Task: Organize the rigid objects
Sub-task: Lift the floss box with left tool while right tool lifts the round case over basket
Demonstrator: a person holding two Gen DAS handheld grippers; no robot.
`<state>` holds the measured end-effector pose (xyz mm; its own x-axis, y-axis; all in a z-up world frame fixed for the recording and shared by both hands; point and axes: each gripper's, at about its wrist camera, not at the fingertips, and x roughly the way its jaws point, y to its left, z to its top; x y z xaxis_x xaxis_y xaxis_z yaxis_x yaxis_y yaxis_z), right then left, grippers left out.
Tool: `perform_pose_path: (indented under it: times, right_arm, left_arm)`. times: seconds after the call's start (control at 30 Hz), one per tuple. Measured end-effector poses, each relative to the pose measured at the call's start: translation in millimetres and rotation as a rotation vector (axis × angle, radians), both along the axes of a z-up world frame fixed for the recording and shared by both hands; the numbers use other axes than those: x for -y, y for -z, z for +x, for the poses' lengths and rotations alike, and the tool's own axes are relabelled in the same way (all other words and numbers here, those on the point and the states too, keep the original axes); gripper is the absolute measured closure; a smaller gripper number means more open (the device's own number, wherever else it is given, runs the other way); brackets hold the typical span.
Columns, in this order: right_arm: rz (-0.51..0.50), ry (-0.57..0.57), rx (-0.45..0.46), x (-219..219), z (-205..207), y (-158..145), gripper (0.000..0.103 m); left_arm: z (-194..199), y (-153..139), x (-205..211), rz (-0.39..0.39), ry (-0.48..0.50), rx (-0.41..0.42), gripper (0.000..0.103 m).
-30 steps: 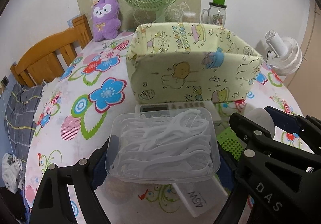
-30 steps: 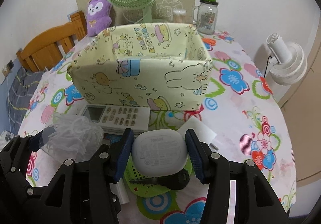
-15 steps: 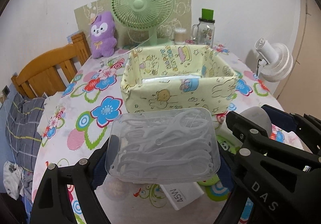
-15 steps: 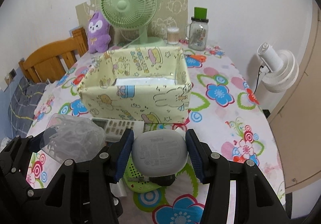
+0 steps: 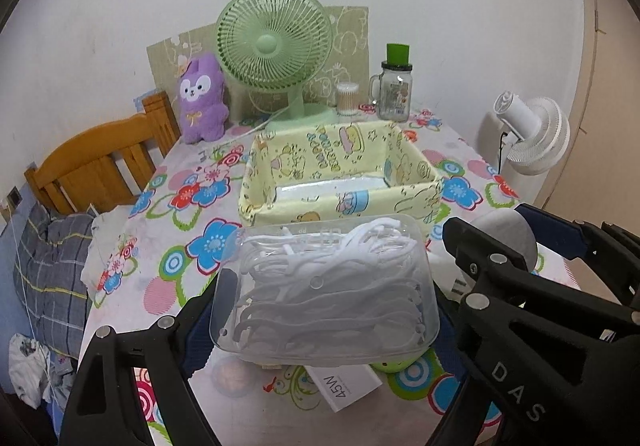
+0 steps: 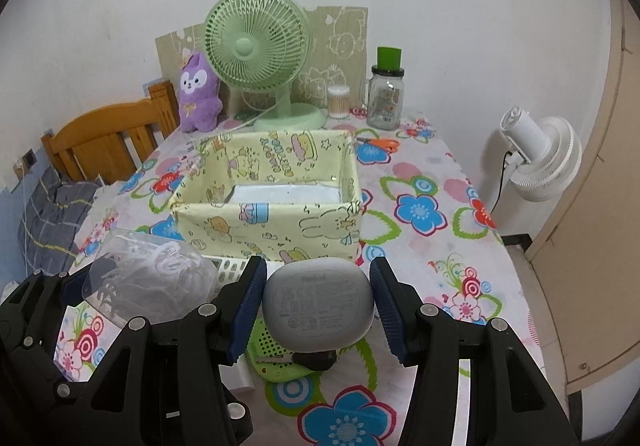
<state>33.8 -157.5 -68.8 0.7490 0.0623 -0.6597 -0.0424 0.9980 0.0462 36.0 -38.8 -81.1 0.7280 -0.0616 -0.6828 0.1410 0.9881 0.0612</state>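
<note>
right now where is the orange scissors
In the right wrist view, the orange scissors lie on the tablecloth behind the yellow box's far right corner, before the glass jar.

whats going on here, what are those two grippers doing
A person is tidying the table with a hand-held gripper in each hand. The left hand-held gripper holds a clear box of floss picks, and the right hand-held gripper holds a grey earbud case. Both are held above the table in front of the yellow fabric bin, not yet in it.
</note>
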Motion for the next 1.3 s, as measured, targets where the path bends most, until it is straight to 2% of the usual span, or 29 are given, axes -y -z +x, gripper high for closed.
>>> perform_pose_path:
  times: [0.53, 0.7, 1.07, 1.3]
  right_arm:
    - [0.005, 0.0, 0.03, 1, 6, -14, 0.046]
    - [0.028, -0.012, 0.022, 1, 17, -16, 0.046]
    - [0.007, -0.014, 0.035, -2, 49, -22, 0.046]
    - [0.007, -0.023, 0.045, -2, 72, -28, 0.046]
  left_arm:
    - [6, -13, 4, -0.005, 0.004, 0.024, 0.014]
    - [16, -17, 3, -0.004, 0.001, 0.031, 0.014]
    - [48, -18, 5, -0.012, 0.02, 0.02, 0.014]
    - [69, -26, 7, 0.007, 0.014, 0.049, 0.014]
